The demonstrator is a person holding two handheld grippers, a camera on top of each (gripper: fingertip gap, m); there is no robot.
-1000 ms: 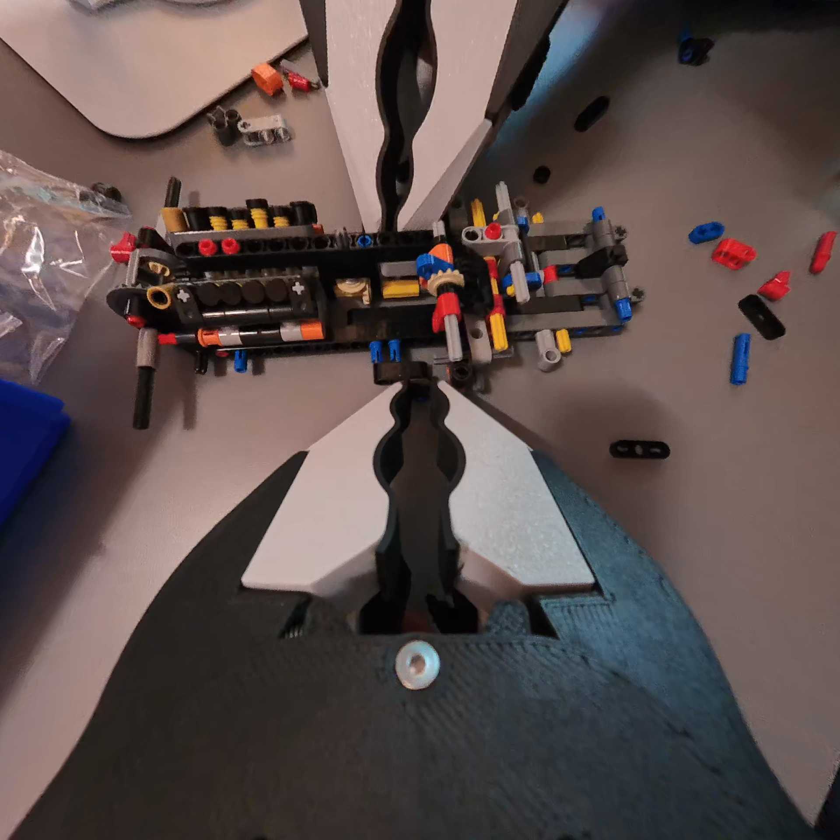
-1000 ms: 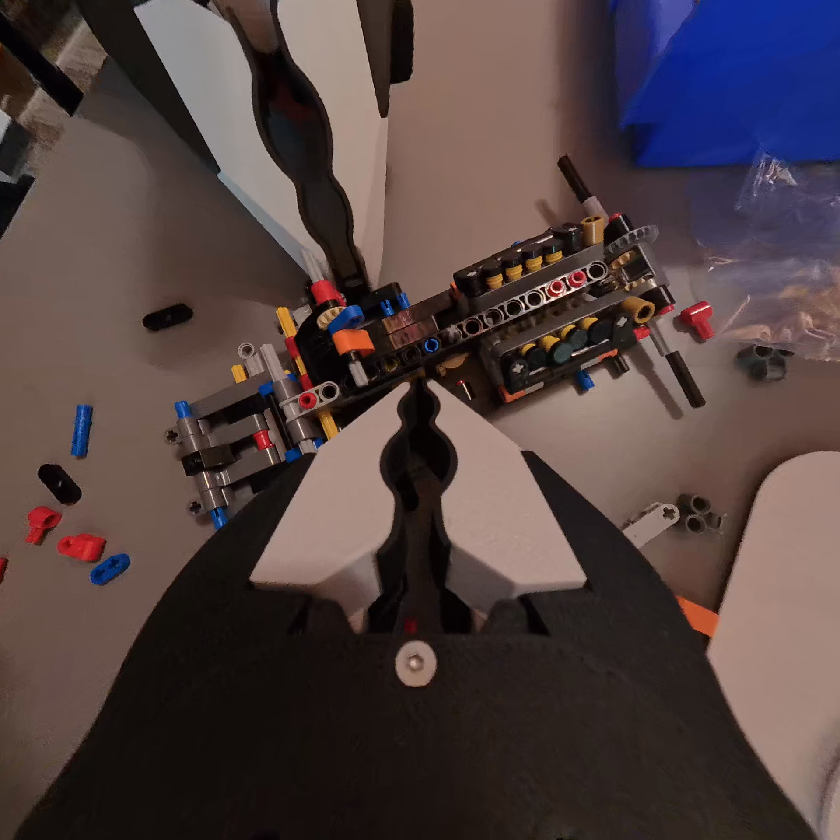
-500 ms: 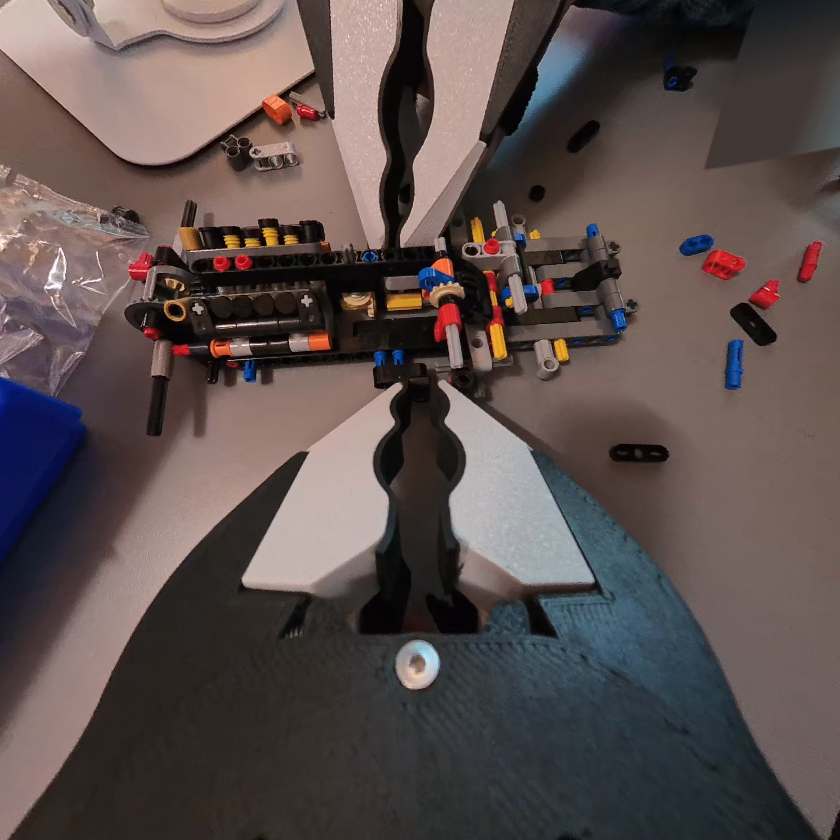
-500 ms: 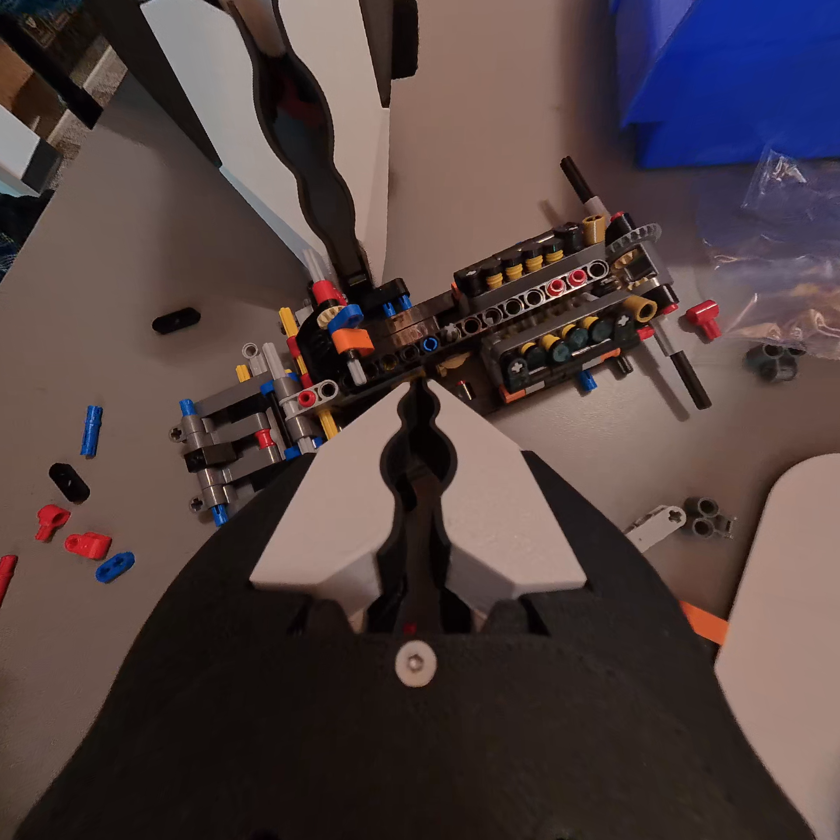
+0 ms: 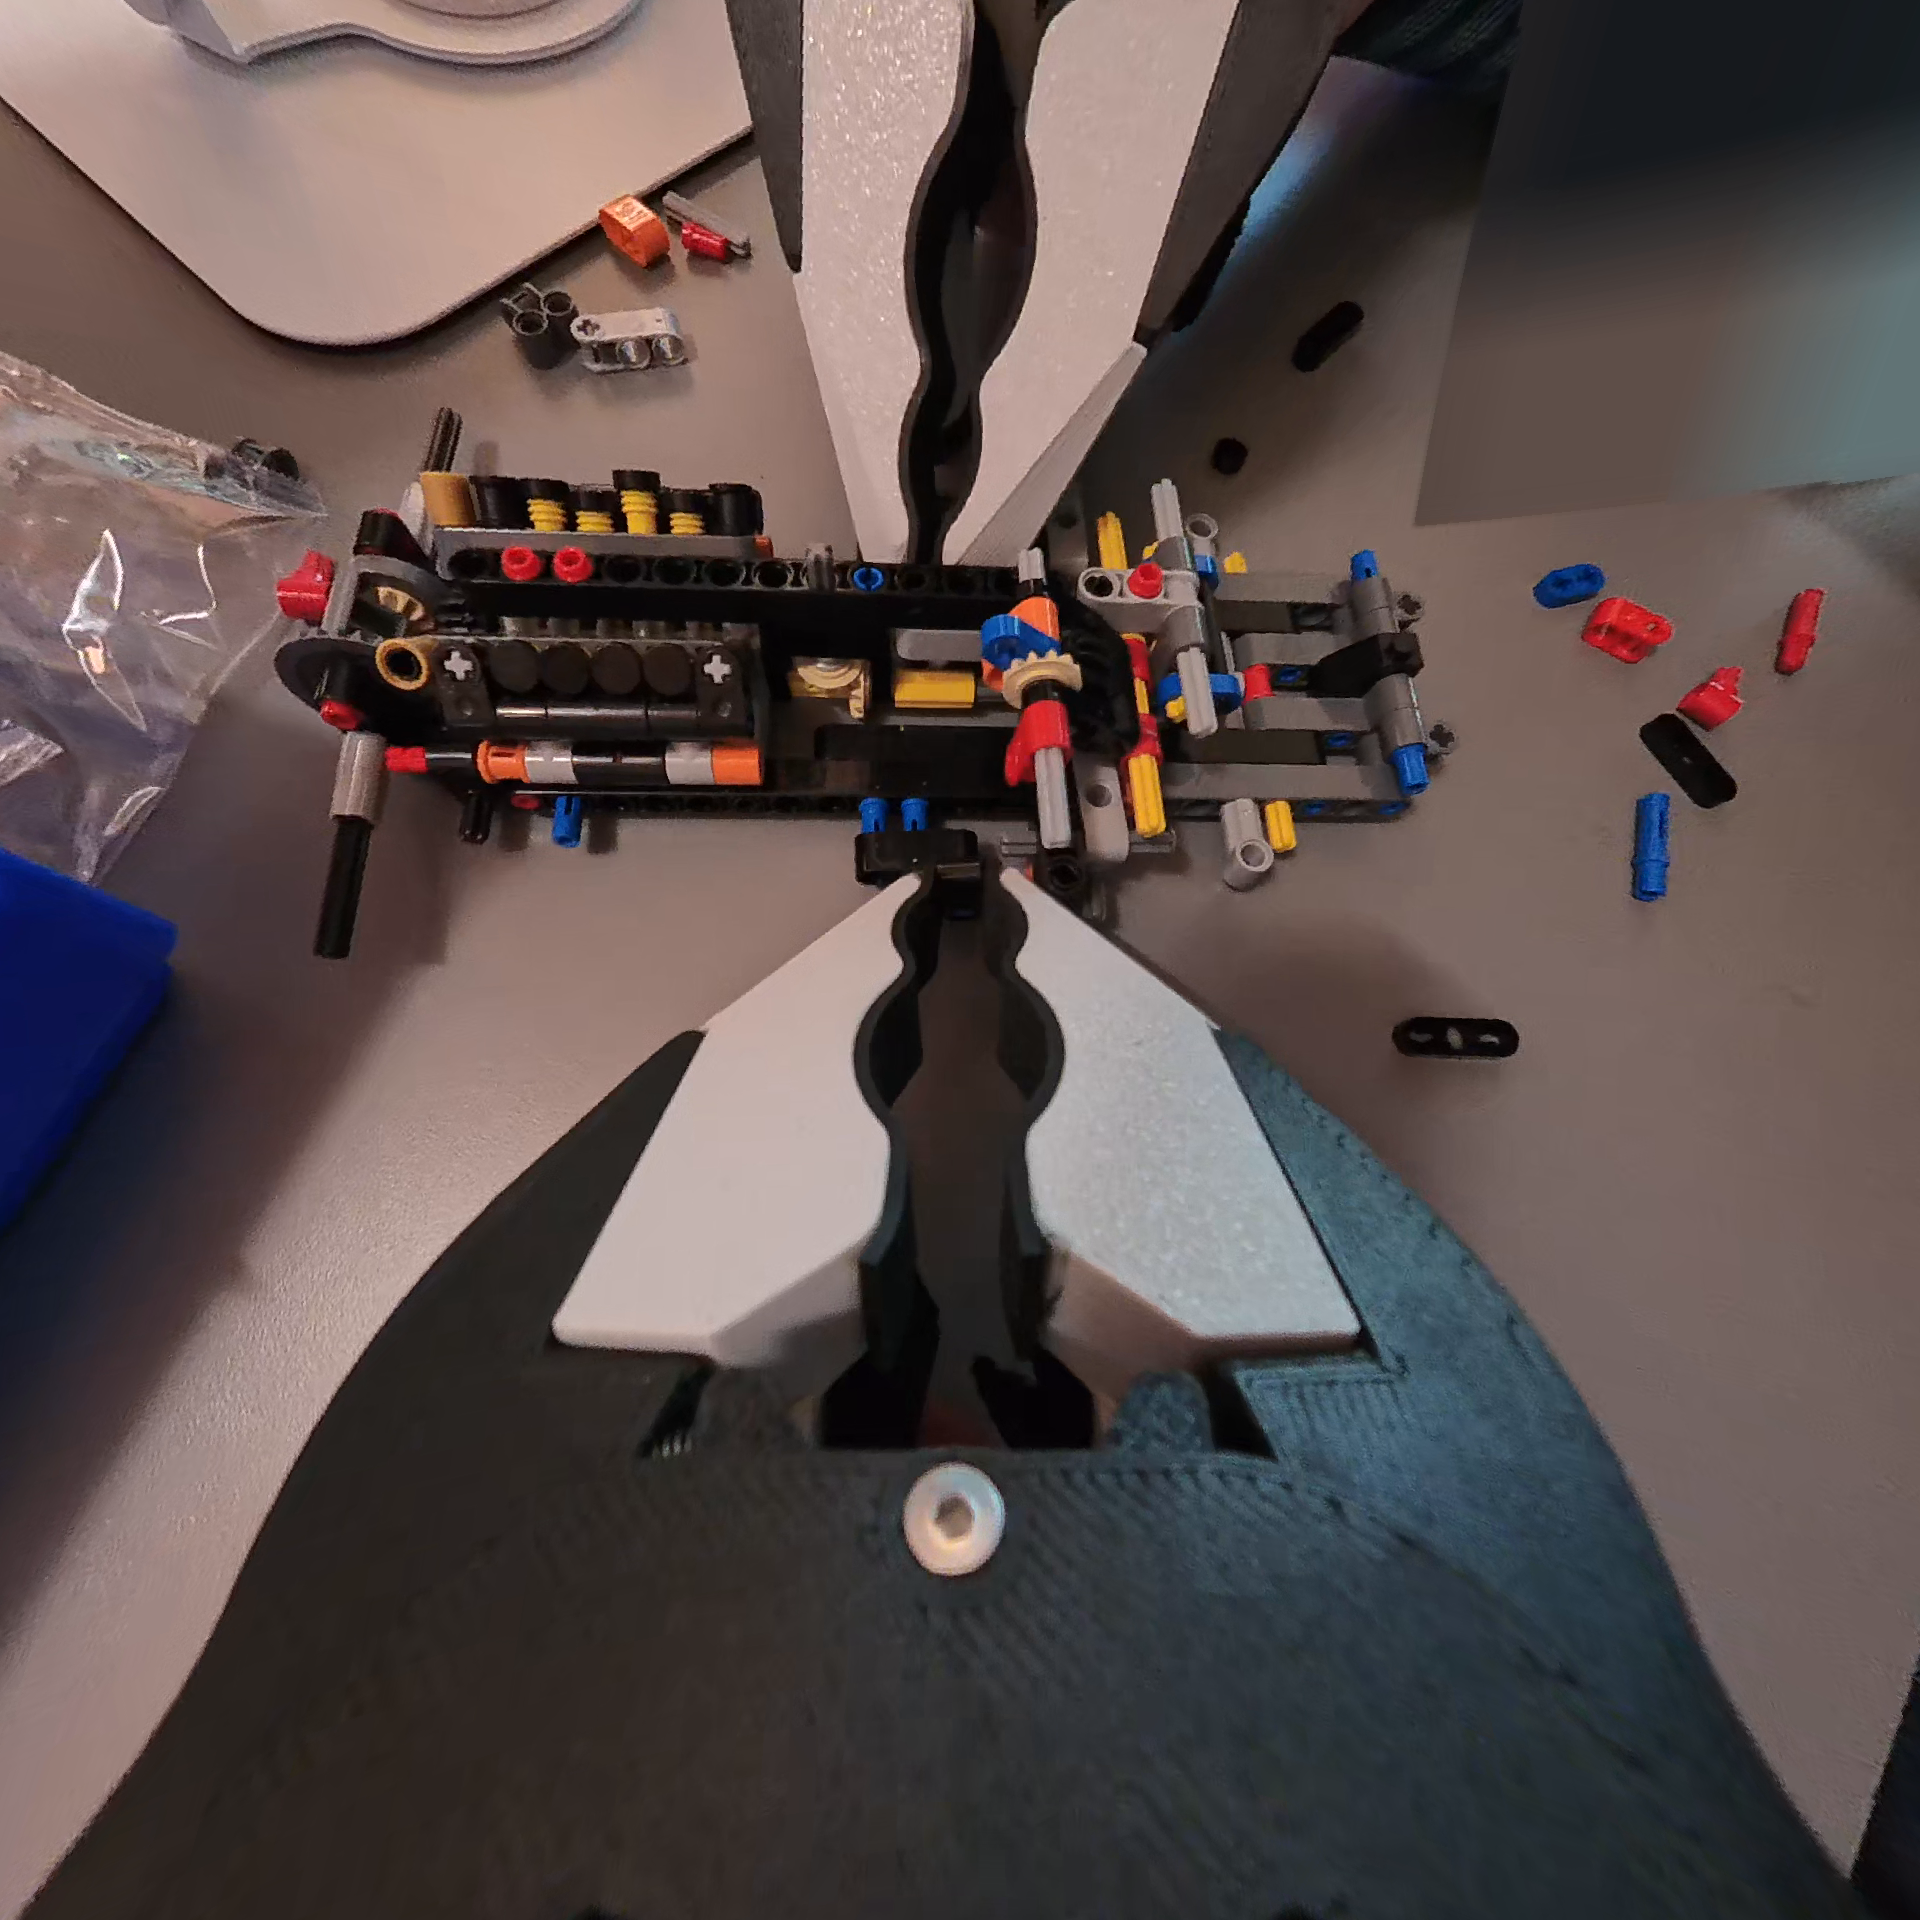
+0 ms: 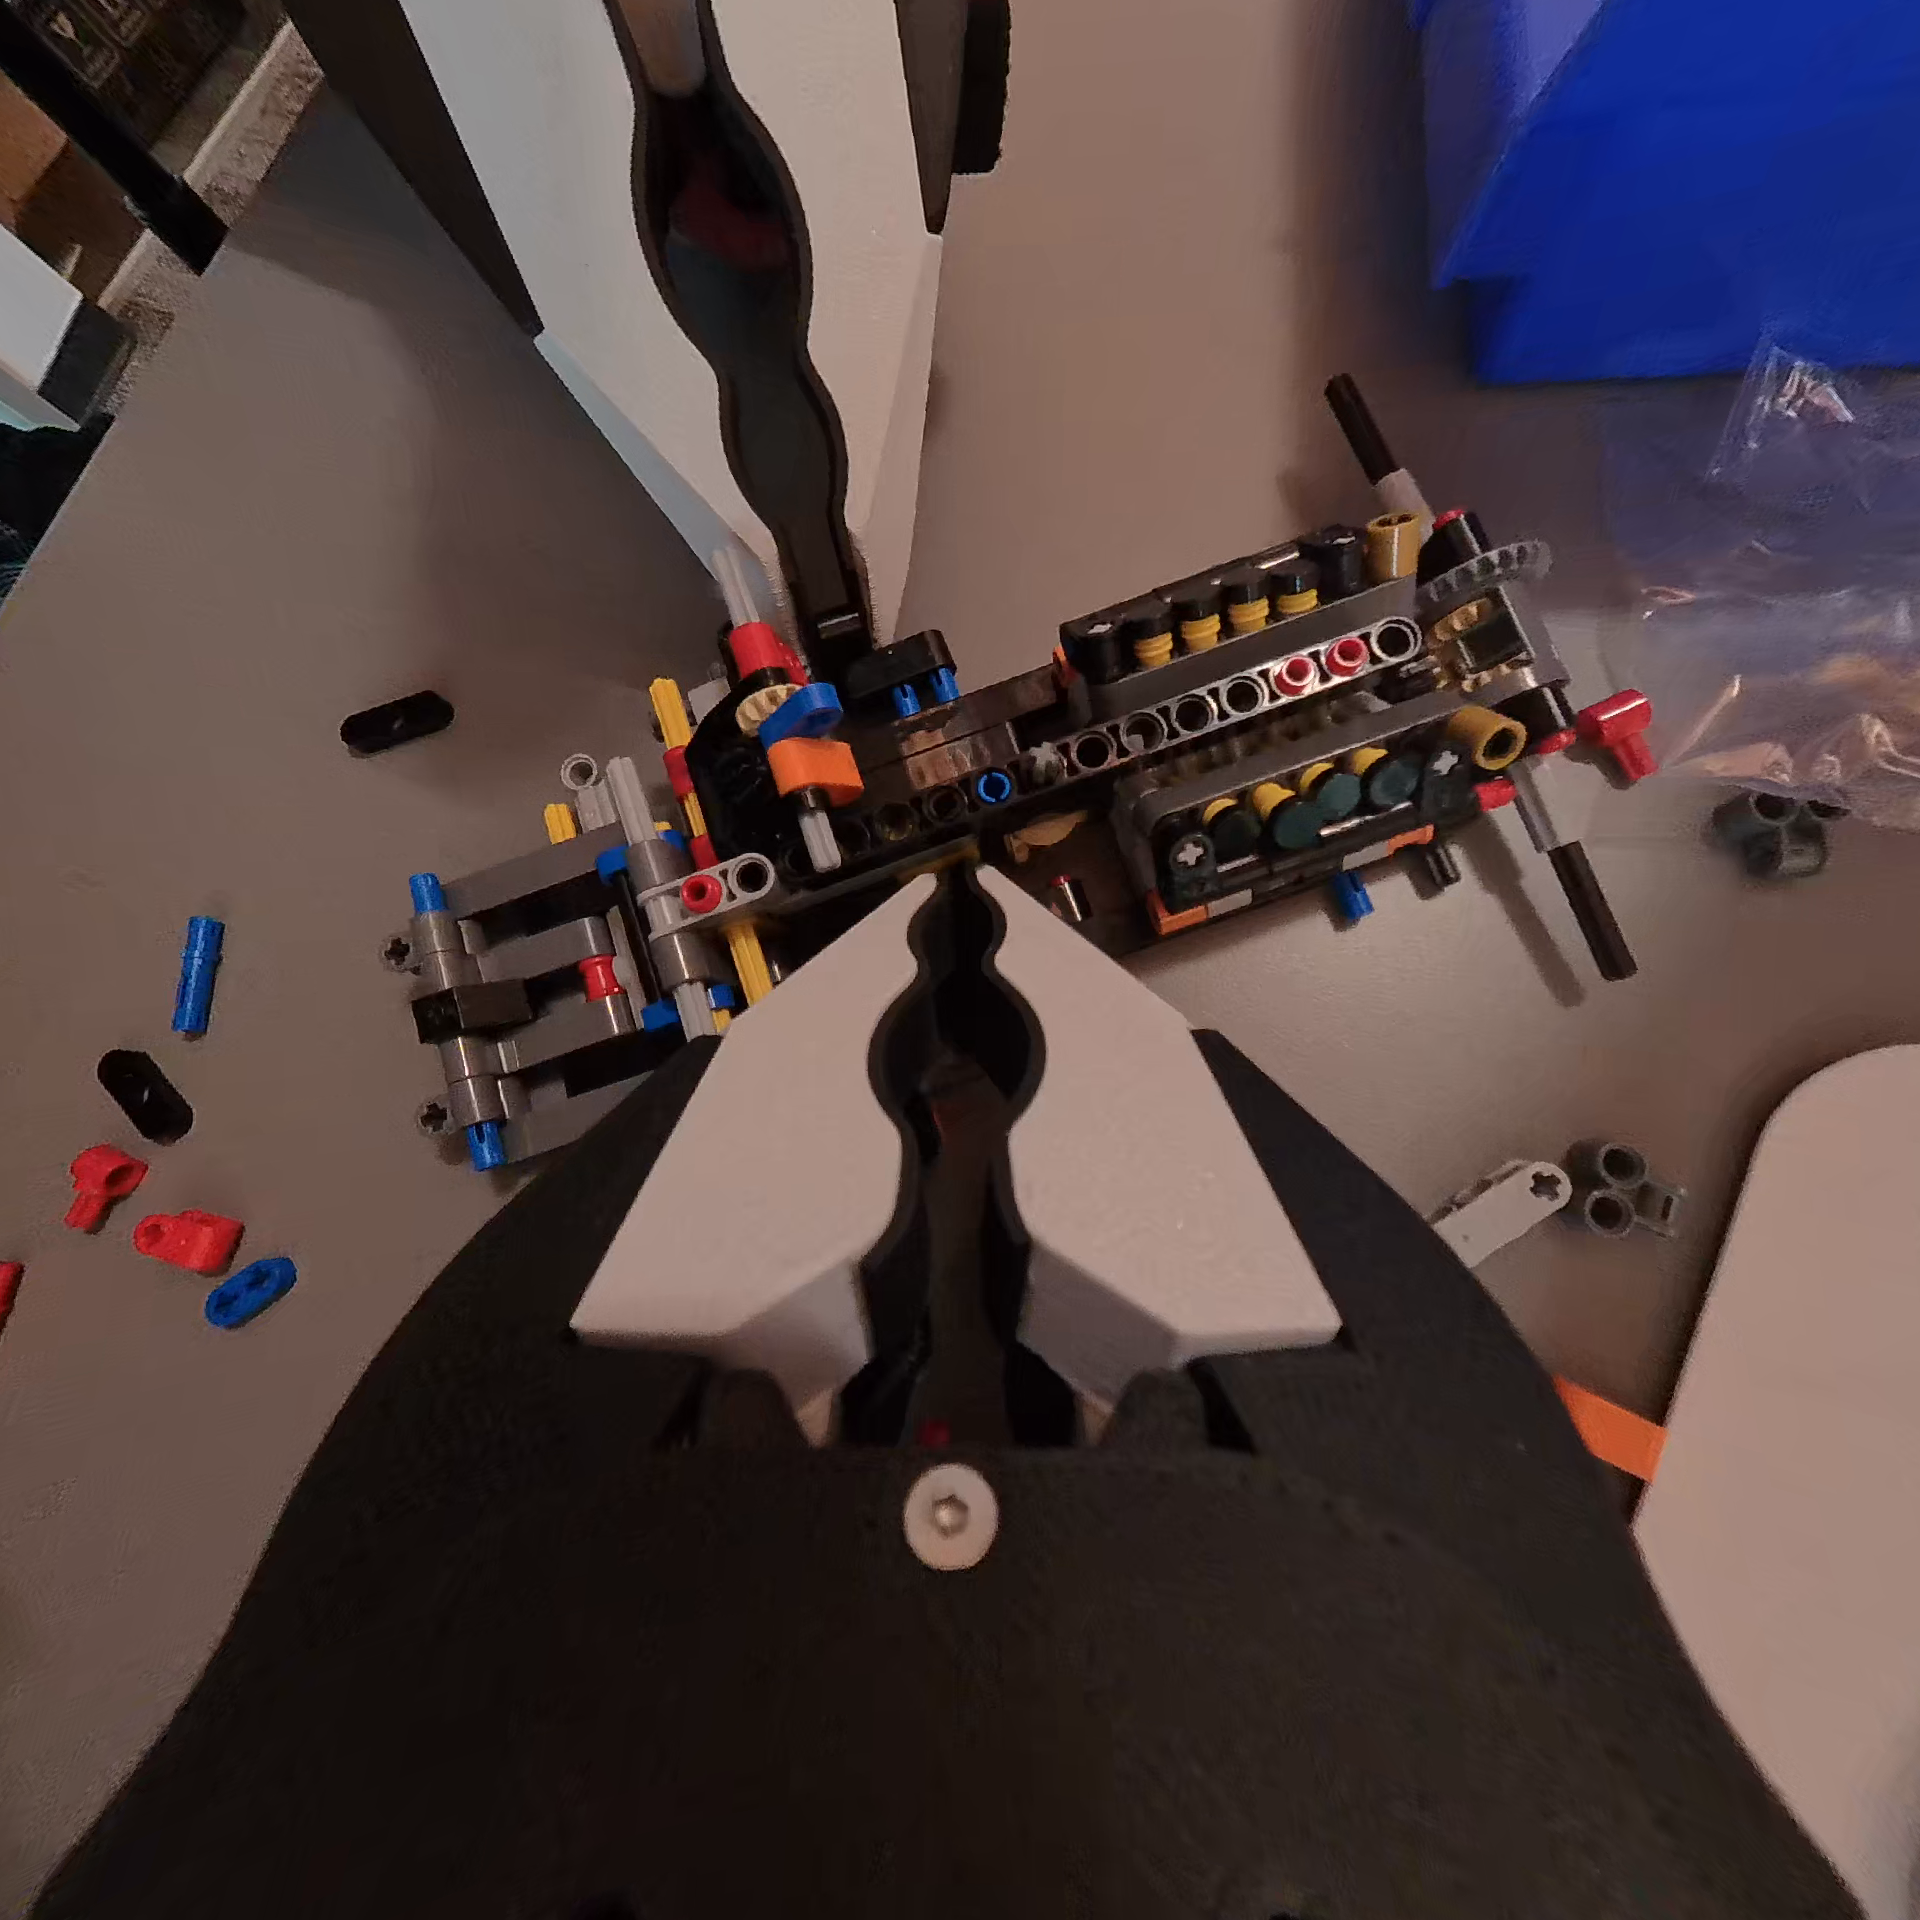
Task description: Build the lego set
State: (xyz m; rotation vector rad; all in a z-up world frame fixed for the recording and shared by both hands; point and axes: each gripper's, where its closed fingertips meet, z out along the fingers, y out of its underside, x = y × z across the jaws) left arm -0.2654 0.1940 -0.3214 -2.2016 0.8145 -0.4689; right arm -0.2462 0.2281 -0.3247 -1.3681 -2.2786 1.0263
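The long black, grey and multicoloured lego model [image 5: 644,675] lies on the grey table. My left gripper [image 5: 951,883] is shut on a small black beam [image 5: 914,854] and holds it against two blue pins on the model's near edge. In the right wrist view the beam [image 6: 899,657] sits on those pins under the left gripper [image 6: 842,623]. My right gripper [image 6: 956,883] is shut on the opposite long edge of the model [image 6: 1247,717]. It also shows at the top of the left wrist view [image 5: 935,551].
Loose parts lie right of the model: a blue pin [image 5: 1650,847], a black beam [image 5: 1455,1037], red pieces [image 5: 1626,629]. A plastic bag [image 5: 104,623] and a blue bin [image 5: 62,1039] are on the left. A white base plate [image 5: 364,156] and grey connectors [image 5: 623,338] are behind. The left gripper's tips are roughly 5 centimeters from the right gripper's.
Both grippers keep their grips on opposite sides of the model. The model has only shifted slightly in the views. The black beam stays at the blue pins.
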